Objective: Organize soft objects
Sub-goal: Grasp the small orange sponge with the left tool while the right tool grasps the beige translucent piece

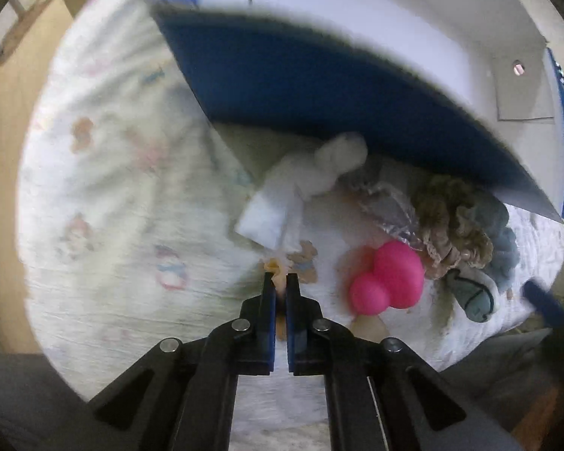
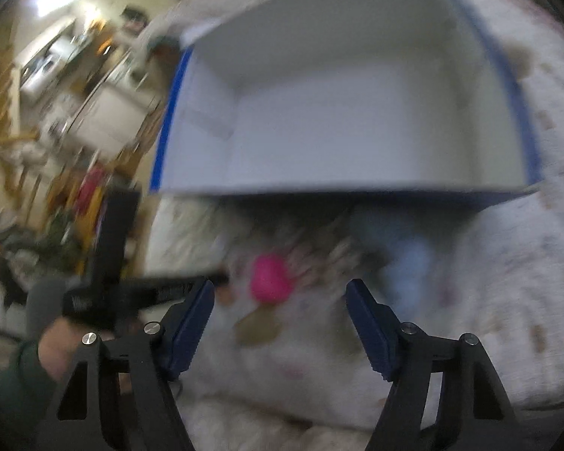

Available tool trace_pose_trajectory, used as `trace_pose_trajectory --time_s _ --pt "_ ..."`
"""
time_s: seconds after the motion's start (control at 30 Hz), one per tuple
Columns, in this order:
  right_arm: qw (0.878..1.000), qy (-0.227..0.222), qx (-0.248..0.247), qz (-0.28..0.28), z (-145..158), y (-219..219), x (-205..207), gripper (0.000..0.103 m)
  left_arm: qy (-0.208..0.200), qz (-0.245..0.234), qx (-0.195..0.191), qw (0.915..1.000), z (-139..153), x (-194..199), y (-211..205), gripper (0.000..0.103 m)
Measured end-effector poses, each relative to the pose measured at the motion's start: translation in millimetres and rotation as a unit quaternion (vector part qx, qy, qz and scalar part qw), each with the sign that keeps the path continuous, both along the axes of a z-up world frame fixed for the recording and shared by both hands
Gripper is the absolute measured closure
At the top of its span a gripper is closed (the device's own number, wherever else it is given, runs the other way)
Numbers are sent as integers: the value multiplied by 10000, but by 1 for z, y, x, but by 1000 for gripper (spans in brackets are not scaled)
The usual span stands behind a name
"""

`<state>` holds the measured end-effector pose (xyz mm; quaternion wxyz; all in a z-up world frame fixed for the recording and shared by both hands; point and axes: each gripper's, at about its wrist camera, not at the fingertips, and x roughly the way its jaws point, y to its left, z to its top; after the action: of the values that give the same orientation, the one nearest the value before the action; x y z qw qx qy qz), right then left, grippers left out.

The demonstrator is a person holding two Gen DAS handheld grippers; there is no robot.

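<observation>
My left gripper [image 1: 281, 280] points down at a printed bedsheet [image 1: 124, 188], its jaws shut on a small tan soft piece [image 1: 275, 267] that pokes out past the tips; I cannot tell what it is. A pink rounded soft toy [image 1: 387, 278] lies just to its right. Behind it lie a white plush [image 1: 338, 158] on a folded white cloth [image 1: 270, 210], a crinkly silver wrap [image 1: 387, 210], beige frilly fabric [image 1: 455, 218] and a grey-blue plush [image 1: 473, 297]. My right gripper [image 2: 280, 285] stands open over the sheet, nothing between its pads, short of the blurred pink toy [image 2: 269, 278].
A blue box [image 1: 319, 75] with a white inside [image 2: 357, 112] stands open on the bed right behind the pile. A hand [image 2: 56, 342] in a dark green sleeve holds the left gripper at the left. Cluttered furniture [image 2: 75, 94] fills the room beyond the bed's left edge.
</observation>
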<state>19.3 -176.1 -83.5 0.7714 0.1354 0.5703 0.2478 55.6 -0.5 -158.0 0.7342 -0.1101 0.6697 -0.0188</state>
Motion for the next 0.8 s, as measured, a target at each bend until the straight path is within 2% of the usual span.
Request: trace_pose_trajectory --time_s 0.07,0.13,0.17,0.2,0.27,0.37,0.43,0.47,0.5,0.53,0.8 --pt "9990 251 -27 371 -11 18 -5 26 -80 -24 34 10000 3 -4 3 99" --pt "9965 552 -117 619 -26 38 -7 33 -140 -12 38 9999 1 -8 6 99" --pt "9953 678 -175 674 -35 45 -7 39 -140 -7 50 9999 14 -2 6 99" --pt "9940 792 -294 697 -44 51 -6 42 -181 0 95 9998 14 -5 7 99" --pt "9912 979 -578 683 -62 60 -5 43 -259 31 145 9996 16 -8 10 99" --pt "9882 1118 -756 721 -80 71 -7 45 -307 75 151 9994 22 -13 30 99" --pt "9874 1052 -804 864 -84 79 -9 66 -326 79 149 9993 27 -15 34 99" --pt "9872 1023 -786 939 -82 83 -10 81 -334 70 145 9993 30 -16 37 99" --pt "9880 934 -751 970 -79 84 -12 91 -348 56 145 9993 30 -17 35 99" --pt "9878 900 -743 1032 -76 83 -11 94 -366 43 155 9992 31 -16 34 99" --pt "9940 459 -479 874 -47 69 -20 95 -497 66 188 9986 42 -5 34 99"
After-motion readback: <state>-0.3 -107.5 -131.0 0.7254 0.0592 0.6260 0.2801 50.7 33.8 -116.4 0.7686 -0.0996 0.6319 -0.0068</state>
